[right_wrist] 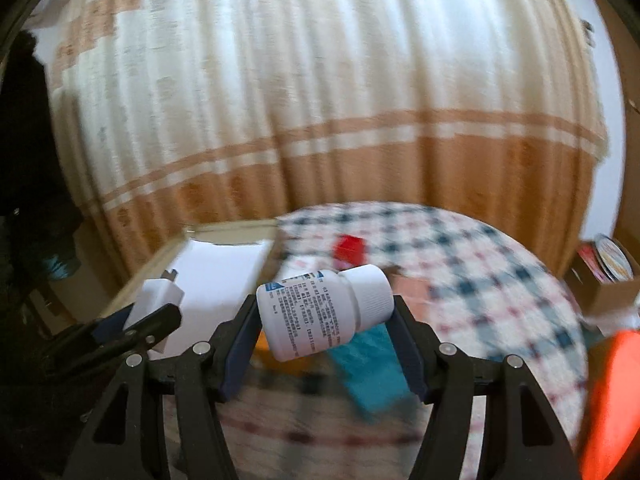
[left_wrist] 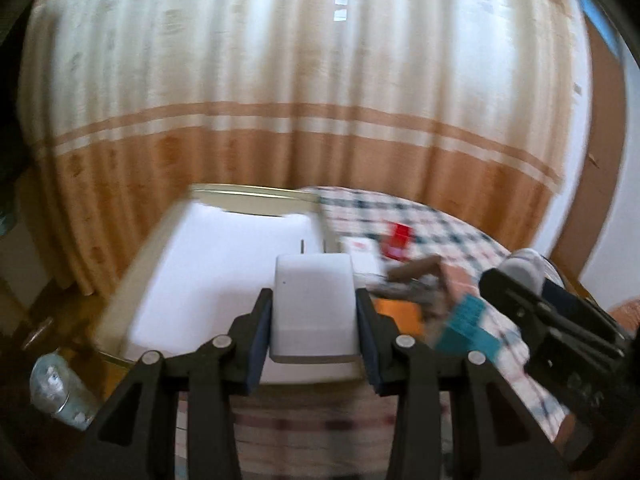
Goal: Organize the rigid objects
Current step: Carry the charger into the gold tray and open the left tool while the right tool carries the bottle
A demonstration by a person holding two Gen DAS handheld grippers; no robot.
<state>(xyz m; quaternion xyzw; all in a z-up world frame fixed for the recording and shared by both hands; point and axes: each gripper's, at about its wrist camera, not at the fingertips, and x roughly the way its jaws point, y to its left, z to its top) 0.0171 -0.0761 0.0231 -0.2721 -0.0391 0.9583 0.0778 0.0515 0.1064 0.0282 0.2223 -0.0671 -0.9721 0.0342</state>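
Left wrist view: your left gripper [left_wrist: 314,322] was clamped on a white charger block [left_wrist: 313,308], both blue pads flat against its sides, block upright and lifted clear over the white tray [left_wrist: 200,264]. The prong end of the block was hidden behind its own body. Beyond it the checked tablecloth [left_wrist: 440,224] carried a red box [left_wrist: 398,240], a white box and a brown item, all smeared by motion blur, so you couldn't have read any label. A teal box [left_wrist: 466,326] sat to the right, part hidden by your right gripper [left_wrist: 524,276], which came in from the frame edge with only a white blob showing at its tip. A clear bottle [left_wrist: 60,392] was cut off bottom left. Right wrist view: your right gripper [right_wrist: 324,316] held a white pill bottle [right_wrist: 320,312] crosswise between the pads, cap toward the right finger, tilted, printed label sharp but too small to read. The bottle hung above the tablecloth [right_wrist: 500,280], over the teal box [right_wrist: 372,376]. Your left gripper [right_wrist: 150,312] showed at left with the charger block [right_wrist: 154,302], prongs visible there, over the tray [right_wrist: 224,276]. An orange shape at bottom right was cut off and unidentifiable.
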